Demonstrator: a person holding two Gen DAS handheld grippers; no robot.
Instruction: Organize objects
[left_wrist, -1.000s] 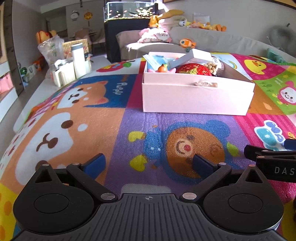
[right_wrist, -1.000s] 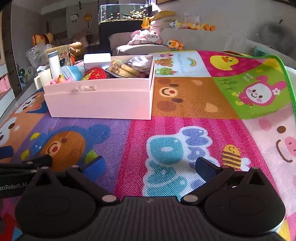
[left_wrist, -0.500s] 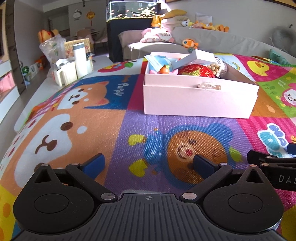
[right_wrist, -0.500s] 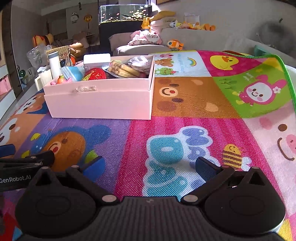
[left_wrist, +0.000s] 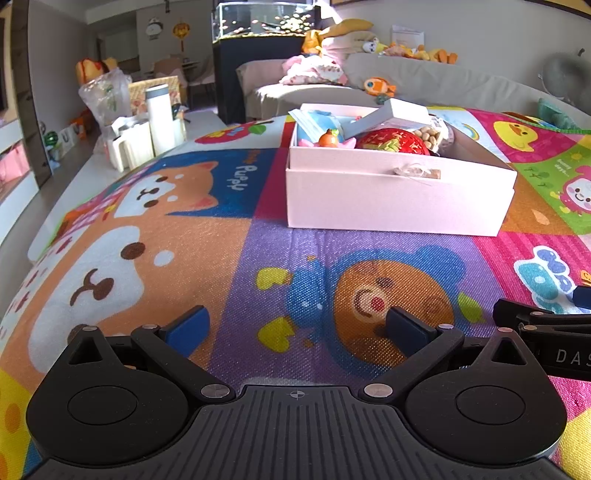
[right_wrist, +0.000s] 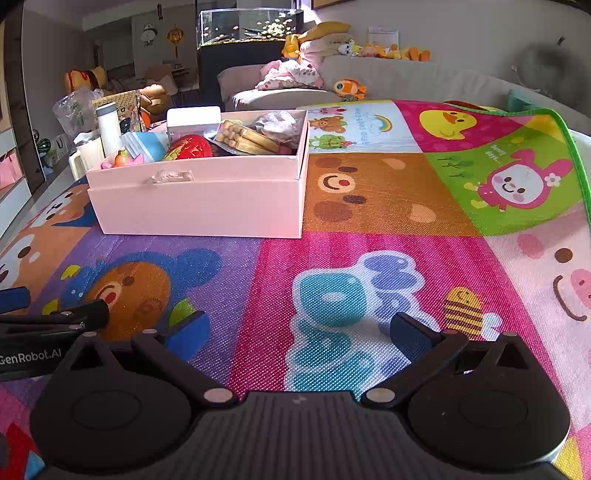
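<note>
Hid the lower contents of the pink box (left_wrist: 399, 195) behind its near wall; cut the right gripper (left_wrist: 546, 332) off at the right edge.

My left tongs (left_wrist: 295, 326) and right tongs (right_wrist: 295, 332) sit side by side at the near edge of a play mat (left_wrist: 258, 251), each with nothing between its fingers. Ahead on the mat stands an open box (left_wrist: 395, 199), far-right of my left tongs and far-left of my right tongs. Inside it lie a round ornament (left_wrist: 393, 142), a small box (right_wrist: 194, 119) and packets of biscuits (right_wrist: 247, 138). Left of the mat stands a bottle (left_wrist: 159, 118). Behind everything runs a sofa (left_wrist: 443, 83), with a fish tank (left_wrist: 264, 20) to its left.
</note>
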